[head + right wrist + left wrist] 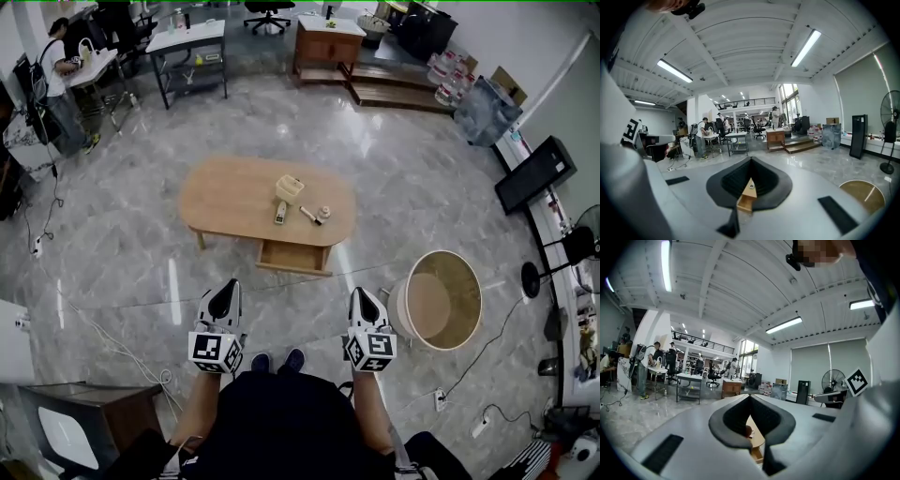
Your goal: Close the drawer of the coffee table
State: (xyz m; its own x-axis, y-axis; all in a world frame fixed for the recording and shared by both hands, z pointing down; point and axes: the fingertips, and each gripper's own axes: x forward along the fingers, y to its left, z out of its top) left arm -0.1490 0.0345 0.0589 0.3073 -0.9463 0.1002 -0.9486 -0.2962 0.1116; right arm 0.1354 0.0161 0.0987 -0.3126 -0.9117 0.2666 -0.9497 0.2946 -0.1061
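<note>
Currently the drawer (pixel 295 256) stands pulled out of the near long side of the oval desk (pixel 225 192), with its open box projecting toward the person. Its front panel runs left to right across the head view, parallel to the long axis of the desk. The sliding direction is therefore straight away from the person, toward the desk body.

Both grippers are held level and side by side, well apart from the drawer front, with bare floor between. The left gripper (pixel 225 292) sits to the left of the drawer's line and the right gripper (pixel 364 298) to the right of it, so the drawer lies ahead and between the two. Neither gripper is clearly the nearer one. In the right gripper view the drawer (pixel 746 202) shows through the gap behind the fingers, which suggests that this gripper points fairly squarely at it.

Finger state: on both grippers the fingers are fully together and hold nothing — no object lies between them and nothing is touched.

On the desk top, behind the drawer, stand a small open box (pixel 290 188), a remote (pixel 279 214) and two smaller items that cannot be identified. A round tub (pixel 436 300) rests on the floor to the right.

Judgement: the approach is not yet complete. The coming move calls for closing the distance, then pressing the shut fingers flat on the front panel — near its middle, to avoid skewing the drawer on its runners.
</note>
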